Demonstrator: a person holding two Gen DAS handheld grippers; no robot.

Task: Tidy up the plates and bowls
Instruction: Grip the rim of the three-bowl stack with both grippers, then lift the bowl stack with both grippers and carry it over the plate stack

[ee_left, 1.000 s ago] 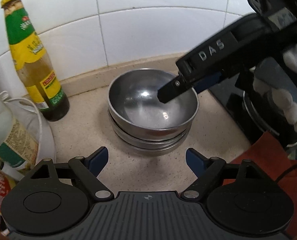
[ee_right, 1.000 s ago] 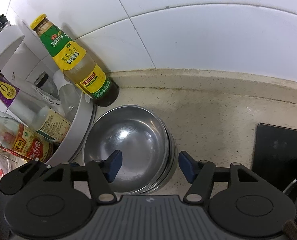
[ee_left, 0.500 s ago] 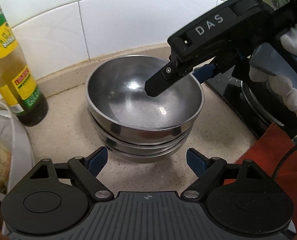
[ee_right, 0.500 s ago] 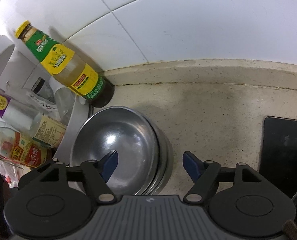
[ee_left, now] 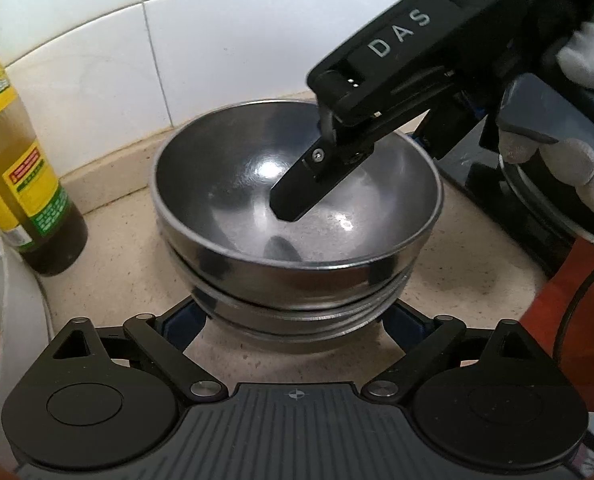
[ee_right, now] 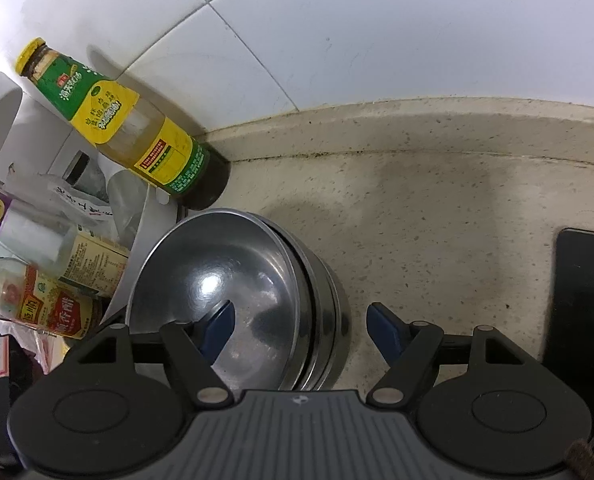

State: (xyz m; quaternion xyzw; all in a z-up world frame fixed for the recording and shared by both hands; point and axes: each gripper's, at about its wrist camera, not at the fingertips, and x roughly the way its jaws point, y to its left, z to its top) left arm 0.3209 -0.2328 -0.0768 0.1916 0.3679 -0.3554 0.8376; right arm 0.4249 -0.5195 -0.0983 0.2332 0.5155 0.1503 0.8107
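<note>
A stack of steel bowls stands on the beige counter near the tiled wall. My left gripper is low at the stack's near side. Its jaws are opening, and its blue fingertips flank the lowest bowls, partly hidden behind them. My right gripper straddles the stack's right rim. One of its fingers is inside the top bowl and the other stands outside over the counter, clear of the metal. In the left wrist view that inner finger hangs over the bowl's bottom, and a white-gloved hand holds the tool.
A green and yellow sauce bottle stands against the wall just left of the stack. Further left is a white rack with several bottles. A black cooktop lies to the right. A red-brown cloth shows at the left wrist view's right edge.
Both grippers came down toward the bowl stack. The left jaws spread and now flank the stack's base. The right gripper's inner finger sank deeper into the top bowl.
</note>
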